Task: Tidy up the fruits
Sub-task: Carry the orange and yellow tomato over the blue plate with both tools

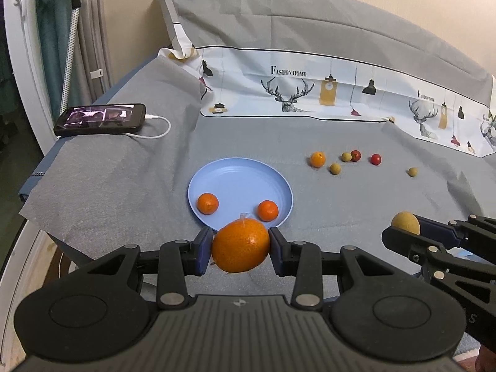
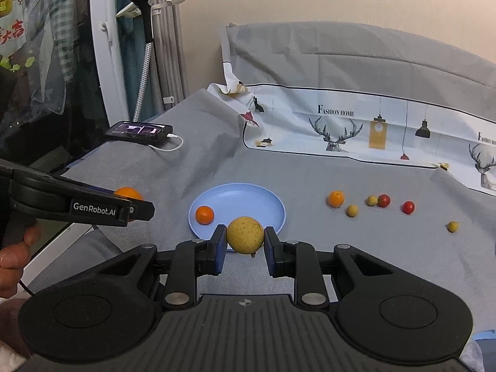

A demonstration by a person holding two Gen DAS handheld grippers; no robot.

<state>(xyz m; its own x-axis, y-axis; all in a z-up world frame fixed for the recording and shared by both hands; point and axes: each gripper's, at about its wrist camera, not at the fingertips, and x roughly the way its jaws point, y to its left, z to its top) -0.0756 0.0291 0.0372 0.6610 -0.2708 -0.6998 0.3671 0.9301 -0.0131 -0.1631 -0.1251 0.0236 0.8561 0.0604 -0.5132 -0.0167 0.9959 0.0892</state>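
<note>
My left gripper (image 1: 241, 245) is shut on a large orange (image 1: 240, 245), held above the near rim of the blue plate (image 1: 240, 175). Two small oranges (image 1: 208, 203) (image 1: 267, 210) lie in the plate. My right gripper (image 2: 245, 235) is shut on a round tan fruit (image 2: 245, 234), also near the plate's (image 2: 245, 198) front edge; it shows at the right in the left wrist view (image 1: 405, 223). On the grey cloth to the right lie another orange (image 1: 317, 159), tan fruits (image 1: 334, 168) (image 1: 412, 172) and red fruits (image 1: 375, 159).
A phone (image 1: 100, 119) with a white charging cable rests at the cloth's far left corner. A printed white cloth (image 1: 325, 93) runs along the back against a grey cushion. The bed's left edge drops off beside a white frame. A person's hand (image 2: 18, 248) grips the left tool.
</note>
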